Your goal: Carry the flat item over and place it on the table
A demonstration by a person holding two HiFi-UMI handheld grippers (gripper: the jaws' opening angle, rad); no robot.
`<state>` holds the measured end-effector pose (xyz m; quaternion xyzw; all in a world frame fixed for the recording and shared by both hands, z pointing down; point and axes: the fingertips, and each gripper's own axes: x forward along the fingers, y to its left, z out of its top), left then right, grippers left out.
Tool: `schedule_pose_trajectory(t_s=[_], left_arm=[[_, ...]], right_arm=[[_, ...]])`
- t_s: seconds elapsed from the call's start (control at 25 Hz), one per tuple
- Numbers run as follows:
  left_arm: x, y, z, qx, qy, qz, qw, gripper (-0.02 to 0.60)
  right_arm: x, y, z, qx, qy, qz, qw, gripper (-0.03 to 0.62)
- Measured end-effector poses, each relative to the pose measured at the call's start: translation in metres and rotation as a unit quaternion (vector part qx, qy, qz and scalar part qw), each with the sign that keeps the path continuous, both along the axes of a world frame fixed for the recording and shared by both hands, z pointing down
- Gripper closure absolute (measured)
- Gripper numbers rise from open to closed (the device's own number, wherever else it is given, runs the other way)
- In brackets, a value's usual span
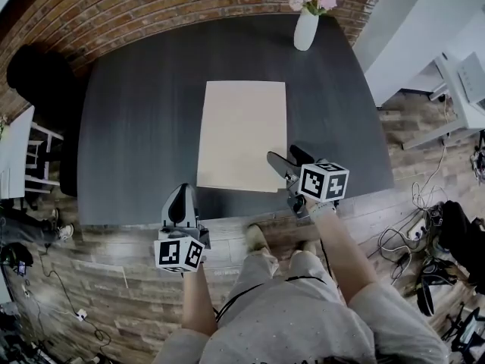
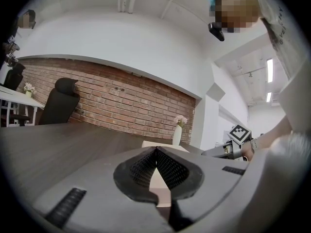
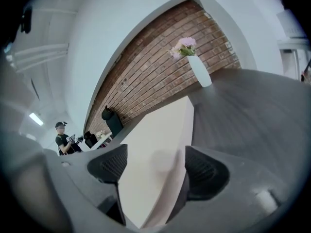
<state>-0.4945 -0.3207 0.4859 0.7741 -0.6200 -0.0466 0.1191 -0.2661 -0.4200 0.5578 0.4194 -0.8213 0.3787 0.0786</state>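
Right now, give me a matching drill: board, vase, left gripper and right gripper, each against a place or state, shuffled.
1 board
2 vase
3 left gripper
4 right gripper

A jaws apart, at the board's near right corner
B far edge of the table
C jaws together, nothing between them
D lying flat, mid-table

Pairs: 1-D, 2-B, 3-C, 4-A
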Motion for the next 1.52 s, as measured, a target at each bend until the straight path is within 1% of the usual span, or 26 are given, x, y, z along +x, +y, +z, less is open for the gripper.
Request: schedule_pose_trajectory(t_s=[0.04, 0.08, 0.16, 0.2, 0.44, 0.56, 0.76, 0.88, 1.0, 1.16, 1.32, 1.52], left_arm=[[0.001, -0.001, -0.001, 0.001, 0.000, 0.000, 1.0000, 0.583], [0.002, 0.000, -0.001, 0.002, -0.001, -0.001, 1.0000, 0.583], [0.003, 0.004, -0.001, 0.002, -0.005, -0.002, 1.0000, 0.583], [0.004, 0.005, -0.002, 0.002, -0.006, -0.004, 1.0000, 0.583], [0.017, 0.015, -0.019, 0.014, -0.016, -0.028, 0.9994, 0.583], [0.031, 0.029, -0.027, 0.017, -0.019, -0.041, 0.9988, 0.583], [0.059, 0.051, -0.043, 0.017, -0.022, -0.057, 0.9980, 0.583], [0.074, 0.062, -0.053, 0.023, -0.023, -0.061, 0.9976, 0.583], [0.083, 0.073, -0.060, 0.023, -0.028, -0.067, 0.9971, 0.583], [0.091, 0.092, -0.070, 0.023, -0.023, -0.083, 0.9960, 0.583], [0.099, 0.113, -0.077, 0.019, -0.034, -0.089, 0.9952, 0.583], [0.103, 0.142, -0.089, 0.028, -0.039, -0.101, 0.9938, 0.583]], right_arm=[[0.002, 0.001, -0.004, 0.016, 0.012, -0.005, 1.000, 0.242], [0.004, 0.003, -0.007, 0.032, 0.024, -0.010, 0.999, 0.292], [0.007, 0.010, -0.015, 0.060, 0.039, -0.020, 0.997, 0.370], [0.009, 0.013, -0.020, 0.072, 0.042, -0.025, 0.996, 0.397], [0.021, 0.030, -0.050, 0.139, 0.051, -0.065, 0.987, 0.538], [0.030, 0.045, -0.063, 0.169, 0.061, -0.091, 0.980, 0.588], [0.052, 0.070, -0.089, 0.221, 0.080, -0.130, 0.963, 0.595], [0.069, 0.084, -0.106, 0.248, 0.081, -0.135, 0.956, 0.595], [0.078, 0.092, -0.118, 0.262, 0.076, -0.134, 0.953, 0.597], [0.082, 0.106, -0.130, 0.280, 0.063, -0.143, 0.947, 0.597], [0.086, 0.125, -0.139, 0.291, 0.055, -0.149, 0.943, 0.597], [0.087, 0.149, -0.148, 0.301, 0.044, -0.160, 0.939, 0.597]])
